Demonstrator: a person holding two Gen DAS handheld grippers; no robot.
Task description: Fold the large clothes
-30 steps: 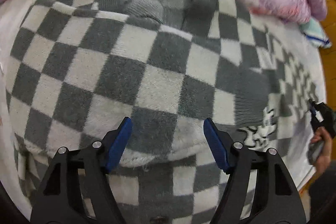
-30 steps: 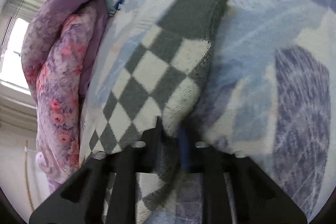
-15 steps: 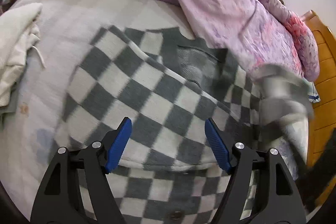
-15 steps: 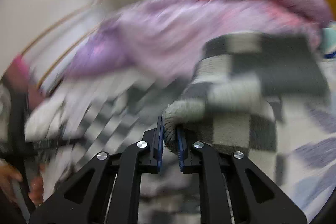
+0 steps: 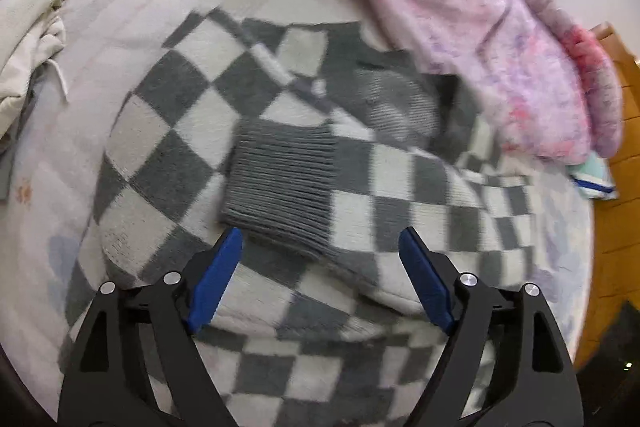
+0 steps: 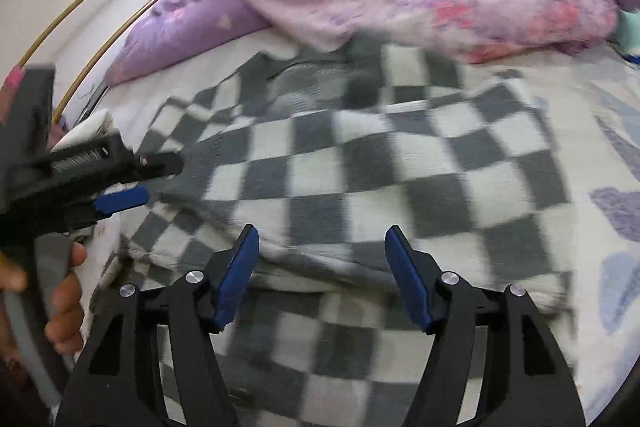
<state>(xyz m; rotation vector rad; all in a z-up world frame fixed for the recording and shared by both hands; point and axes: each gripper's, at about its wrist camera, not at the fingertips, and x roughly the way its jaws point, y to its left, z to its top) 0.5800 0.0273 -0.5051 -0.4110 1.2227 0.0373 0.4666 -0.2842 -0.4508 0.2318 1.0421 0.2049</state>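
Bed [image 5: 120,27] with pale sheet is carrying the grey-and-white checkered sweater [image 5: 168,131], lying spread, one sleeve with ribbed cuff [image 5: 280,183] folded across its body. Left tongs [image 5: 320,267] are hovering apart, nothing between. Right tongs [image 6: 320,263] have just been opening, standing apart above the sweater, empty. Beyond, a pink floral quilt [image 5: 500,47] is lying heaped.

The checkered sweater [image 5: 280,131] under my tools is fuzzy, matt knit, its grey cuff [image 5: 280,187] at frame centre ribbed. My left gripper [image 5: 320,247] is matt black plastic with smooth blue pads and shiny metal pins. The quilt [image 5: 500,39], upper right, looks soft cloth; the wood [image 5: 624,131] at right is glossy.
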